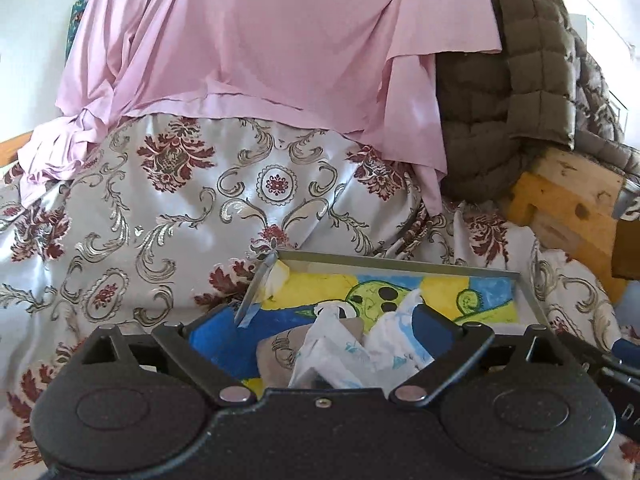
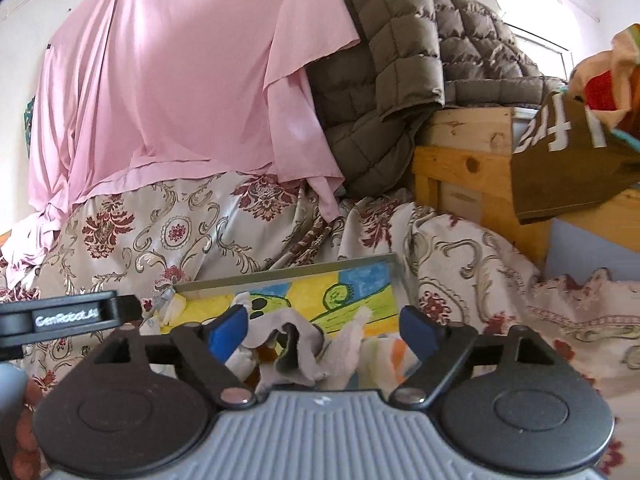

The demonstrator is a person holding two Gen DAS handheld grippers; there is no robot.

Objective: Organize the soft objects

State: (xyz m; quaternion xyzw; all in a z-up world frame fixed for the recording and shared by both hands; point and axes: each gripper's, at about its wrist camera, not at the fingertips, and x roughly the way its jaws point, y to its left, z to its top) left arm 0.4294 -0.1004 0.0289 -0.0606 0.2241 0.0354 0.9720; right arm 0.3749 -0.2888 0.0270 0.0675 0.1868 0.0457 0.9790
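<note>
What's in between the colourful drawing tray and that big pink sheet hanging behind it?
Only the floral bedspread lies there, rumpled, running from the tray's far rim up to the pink sheet's hem. Both wrist views show it.

My left gripper (image 1: 320, 332) has its jaws spread wide. My right gripper (image 2: 324, 326) is also wide apart, both blue pads (image 2: 224, 330) showing. Both point forward, side by side, left one close beside the right.
</note>
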